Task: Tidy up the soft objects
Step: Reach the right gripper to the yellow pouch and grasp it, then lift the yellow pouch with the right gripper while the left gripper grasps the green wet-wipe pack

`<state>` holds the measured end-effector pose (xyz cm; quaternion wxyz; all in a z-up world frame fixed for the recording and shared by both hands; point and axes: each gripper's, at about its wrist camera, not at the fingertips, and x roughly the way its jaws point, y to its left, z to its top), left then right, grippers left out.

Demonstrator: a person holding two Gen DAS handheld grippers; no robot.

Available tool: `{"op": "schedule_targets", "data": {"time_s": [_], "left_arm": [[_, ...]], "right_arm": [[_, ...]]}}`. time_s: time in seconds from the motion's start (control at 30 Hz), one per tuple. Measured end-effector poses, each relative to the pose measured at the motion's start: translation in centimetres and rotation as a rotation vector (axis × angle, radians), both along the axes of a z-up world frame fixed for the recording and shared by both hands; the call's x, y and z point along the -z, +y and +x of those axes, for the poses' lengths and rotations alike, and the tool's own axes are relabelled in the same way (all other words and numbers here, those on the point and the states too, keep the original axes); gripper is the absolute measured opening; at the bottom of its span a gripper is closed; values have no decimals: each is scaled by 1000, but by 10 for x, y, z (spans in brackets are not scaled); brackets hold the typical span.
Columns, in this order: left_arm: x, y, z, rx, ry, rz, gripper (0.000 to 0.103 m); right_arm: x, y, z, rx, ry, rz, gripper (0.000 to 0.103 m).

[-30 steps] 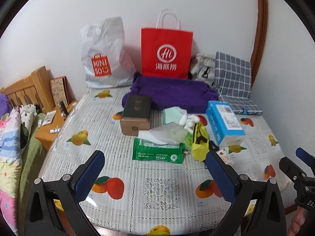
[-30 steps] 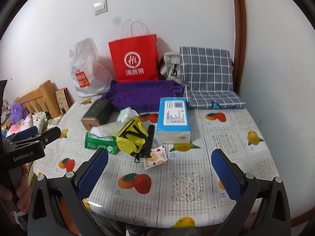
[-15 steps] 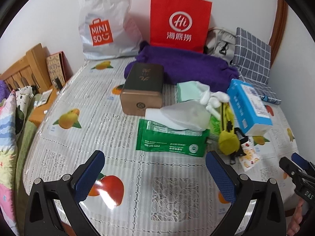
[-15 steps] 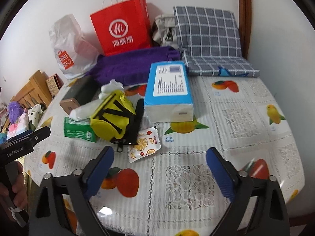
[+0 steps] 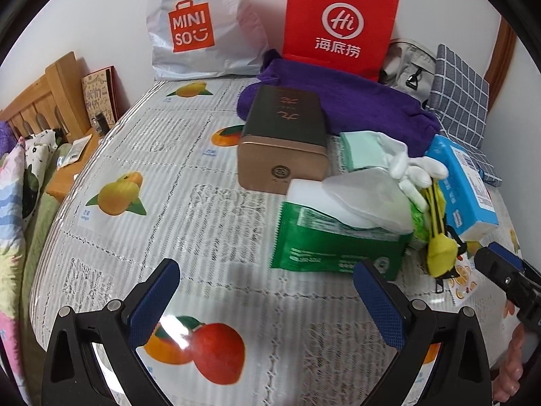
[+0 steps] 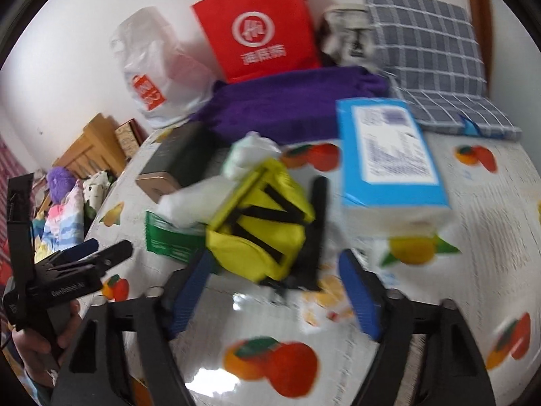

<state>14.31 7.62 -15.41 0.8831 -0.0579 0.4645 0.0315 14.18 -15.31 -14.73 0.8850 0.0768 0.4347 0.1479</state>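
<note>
A pile of soft things lies mid-table: a green wet-wipe pack with a white tissue on it, a yellow pouch with black straps, white gloves and a purple towel. My left gripper is open and empty, just short of the green pack. My right gripper is open and empty, its fingers at either side of the near end of the yellow pouch. The right wrist view is blurred by motion.
A brown tin box and a blue tissue box flank the pile. A red paper bag, a white Miniso bag and a checked cushion stand at the back by the wall. A bed lies left.
Both grippers have moved forward and down toward the pile. The right one has closed in on the yellow pouch, the left on the green pack. Both stay open.
</note>
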Motion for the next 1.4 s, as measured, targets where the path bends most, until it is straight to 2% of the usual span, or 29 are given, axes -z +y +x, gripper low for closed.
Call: {"op": "schedule_targets", "data": {"time_s": [0.2,0.4,0.43,0.47,0.5,0.53,0.63,0.87,1.2,1.4], "left_arm": [[14,16,8,-17,25,-25,103],[21,22,14,-16,34,-44,103],[22,23,14,-15,34,-47,103],[23,23,14,-15,35,-50,103],[24,24,14,-15,37,-53,103],[24,25,15,-15,37,-54,103],[24,26,15,-15,33,-59,103],[23,24,10,-17,32,-63,103],[22,6,1,-3,35,-49,103],[18,-4,-4,1,29,-32,103]], "right_arm": [[22,39,17,-67,29,-165,83],[36,50,32,-39,25,-272,82],[37,49,34,-28,27,-277,73],[38,49,36,-36,29,-272,65],[38,50,36,-55,36,-255,48],[37,50,36,-65,39,-243,46],[27,50,28,-64,-5,-237,44],[-5,23,3,-66,-64,-69,44],[-5,-31,-41,-71,-19,131,43],[16,-84,-50,86,44,126,46]]}}
